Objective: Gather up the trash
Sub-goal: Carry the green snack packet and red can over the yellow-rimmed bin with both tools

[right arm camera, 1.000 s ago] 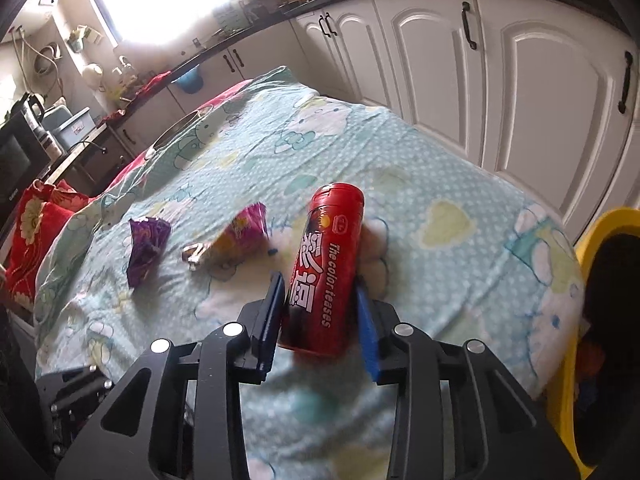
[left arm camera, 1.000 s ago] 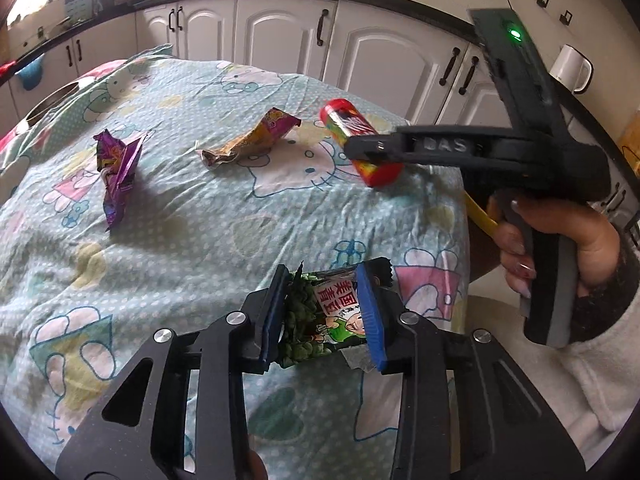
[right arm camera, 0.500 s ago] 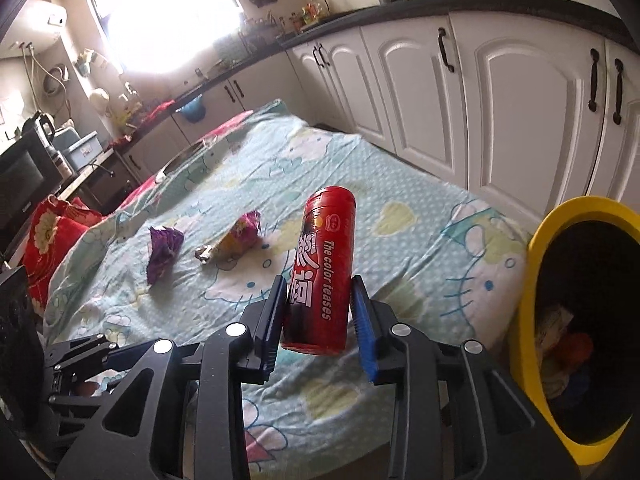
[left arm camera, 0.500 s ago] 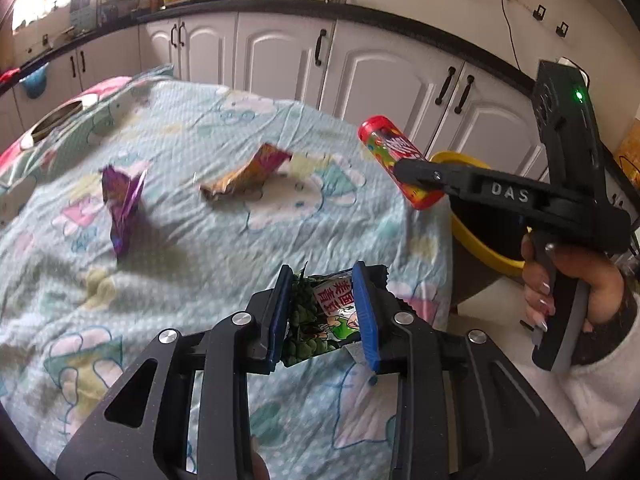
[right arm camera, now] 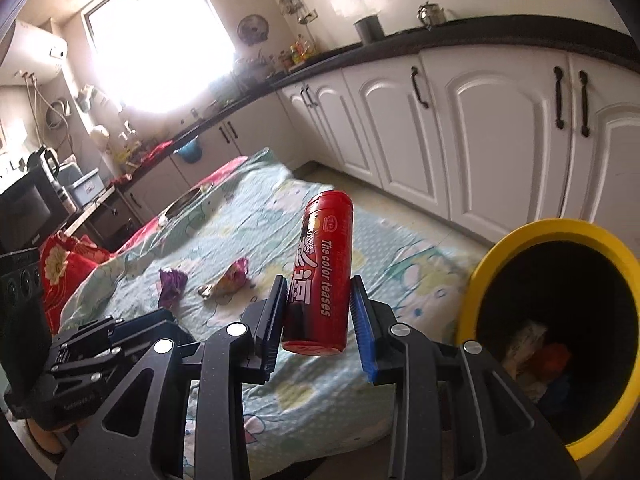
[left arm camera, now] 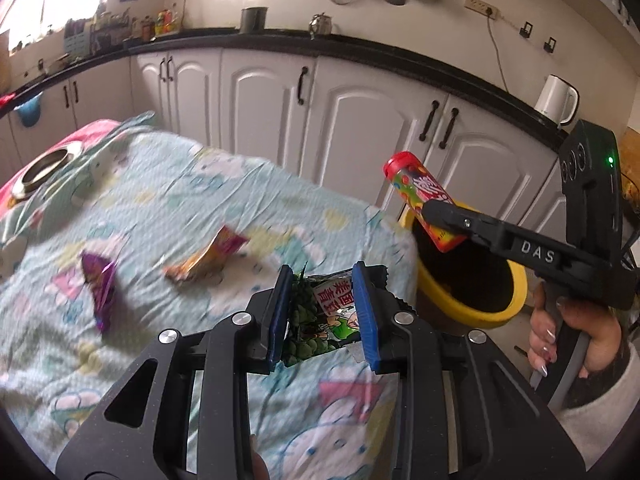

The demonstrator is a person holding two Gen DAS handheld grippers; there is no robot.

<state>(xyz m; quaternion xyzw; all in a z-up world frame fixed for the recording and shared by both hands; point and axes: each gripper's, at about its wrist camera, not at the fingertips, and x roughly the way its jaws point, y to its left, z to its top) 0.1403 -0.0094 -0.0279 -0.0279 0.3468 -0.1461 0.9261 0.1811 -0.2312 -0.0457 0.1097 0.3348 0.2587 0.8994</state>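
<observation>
My left gripper (left arm camera: 322, 320) is shut on a green snack packet (left arm camera: 324, 320) and holds it above the near right part of the cloth-covered table (left arm camera: 200, 216). My right gripper (right arm camera: 318, 312) is shut on a red candy tube (right arm camera: 320, 272), lifted off the table beside the yellow bin (right arm camera: 492, 256). In the left wrist view the tube (left arm camera: 420, 196) hangs over the bin (left arm camera: 472, 312). An orange wrapper (left arm camera: 208, 256) and a purple wrapper (left arm camera: 100, 284) lie on the cloth; both also show in the right wrist view, orange (right arm camera: 228, 280) and purple (right arm camera: 172, 284).
White cabinets (left arm camera: 360, 120) run behind the table under a black counter. The bin stands on the floor off the table's right edge and holds some trash (right arm camera: 536, 356). A metal bowl (left arm camera: 44, 164) sits at the far left of the table. A red cushion (right arm camera: 64, 264) lies beyond it.
Both grippers have risen and moved right. The red tube has gone from above the table edge to over the yellow bin. The green packet stays gripped.
</observation>
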